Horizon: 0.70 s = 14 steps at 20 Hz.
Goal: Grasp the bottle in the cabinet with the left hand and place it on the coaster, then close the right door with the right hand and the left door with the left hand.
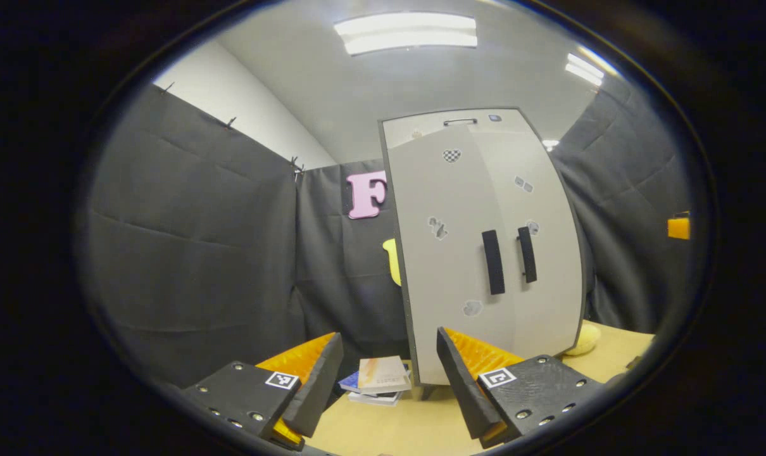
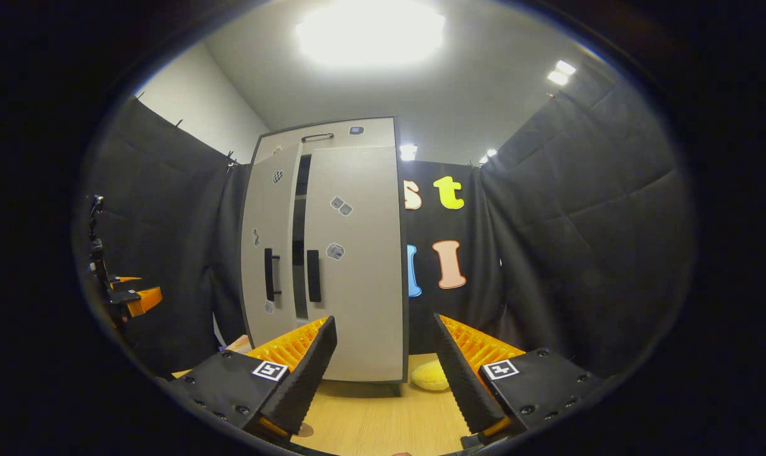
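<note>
The grey cabinet (image 1: 484,209) stands on the wooden table (image 1: 389,424), a short way ahead of my left gripper (image 1: 389,339). Its left door (image 1: 443,253) is swung slightly outward, while the right door (image 1: 547,253) lies flat against the frame. Each door carries a black handle (image 1: 492,261). My left gripper is open and holds nothing. In the right gripper view the cabinet (image 2: 351,266) shows a dark gap (image 2: 301,221) between the doors. My right gripper (image 2: 383,322) is open with nothing in it, facing the right door (image 2: 357,285). A small brown disc (image 2: 305,430) peeks out under its left finger.
A stack of books (image 1: 380,380) lies left of the cabinet's foot. A soft yellow object (image 2: 430,375) sits at the cabinet's right side on the table (image 2: 383,418). The left gripper (image 2: 126,297) shows far left in the right gripper view. Black cloth walls surround the booth.
</note>
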Each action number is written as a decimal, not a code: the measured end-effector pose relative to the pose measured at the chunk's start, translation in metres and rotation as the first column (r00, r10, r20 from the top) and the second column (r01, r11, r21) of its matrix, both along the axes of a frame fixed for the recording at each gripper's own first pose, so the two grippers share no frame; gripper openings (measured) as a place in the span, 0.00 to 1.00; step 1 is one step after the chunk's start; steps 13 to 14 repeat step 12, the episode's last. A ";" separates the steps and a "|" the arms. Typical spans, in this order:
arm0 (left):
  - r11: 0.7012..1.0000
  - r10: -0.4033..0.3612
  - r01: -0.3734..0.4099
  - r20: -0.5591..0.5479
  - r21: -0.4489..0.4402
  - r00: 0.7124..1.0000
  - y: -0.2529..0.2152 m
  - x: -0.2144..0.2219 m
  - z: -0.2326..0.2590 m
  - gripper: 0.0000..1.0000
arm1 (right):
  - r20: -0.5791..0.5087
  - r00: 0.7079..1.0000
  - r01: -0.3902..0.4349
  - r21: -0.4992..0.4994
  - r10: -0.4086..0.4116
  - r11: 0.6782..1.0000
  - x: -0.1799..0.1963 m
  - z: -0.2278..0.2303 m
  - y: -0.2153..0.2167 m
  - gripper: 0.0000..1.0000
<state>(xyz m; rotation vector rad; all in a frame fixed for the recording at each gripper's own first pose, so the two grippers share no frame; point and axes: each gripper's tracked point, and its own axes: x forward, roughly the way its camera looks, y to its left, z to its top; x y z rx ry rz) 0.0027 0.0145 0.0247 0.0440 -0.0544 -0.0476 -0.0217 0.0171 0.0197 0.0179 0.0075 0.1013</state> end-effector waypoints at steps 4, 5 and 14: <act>1.000 0.004 -0.004 -0.008 -0.008 1.000 0.004 -0.007 -0.005 0.80 | -0.001 1.000 -0.010 0.001 0.010 1.000 -0.004 -0.001 0.007 0.96; 1.000 0.000 0.000 -0.009 -0.015 1.000 0.004 -0.007 -0.005 0.87 | 0.002 1.000 -0.014 -0.001 0.014 1.000 -0.004 0.000 0.009 0.96; 1.000 0.016 -0.016 -0.015 -0.018 1.000 0.008 -0.009 -0.008 0.87 | 0.015 1.000 -0.016 -0.012 0.016 1.000 -0.002 0.003 0.010 0.96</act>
